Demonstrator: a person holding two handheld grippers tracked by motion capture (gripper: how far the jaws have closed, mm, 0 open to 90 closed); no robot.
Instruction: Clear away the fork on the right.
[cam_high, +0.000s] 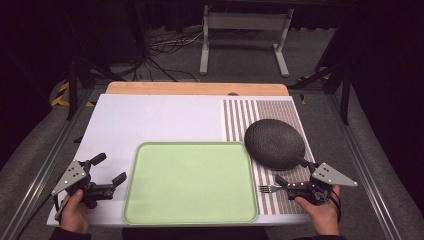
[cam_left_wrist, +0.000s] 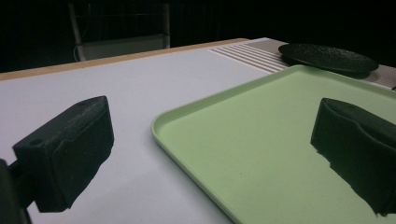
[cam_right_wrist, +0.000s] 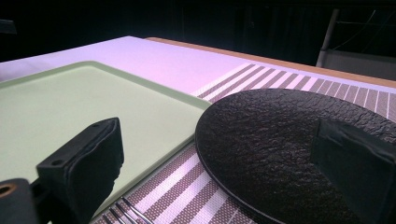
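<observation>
Your right tongs (cam_high: 291, 176) stand wide with nothing between them, hovering over the fork (cam_high: 274, 188), which lies on the striped mat (cam_high: 280, 111) near the worktop's (cam_high: 160, 117) front right corner, just beside the green tray's (cam_high: 190, 182) right rim. The black plate (cam_high: 274, 143) sits on the mat behind it. Your left tongs (cam_high: 110, 169) are wide and empty near the front left corner, beside the tray.

Bright tabletop, dark blurry surroundings
</observation>
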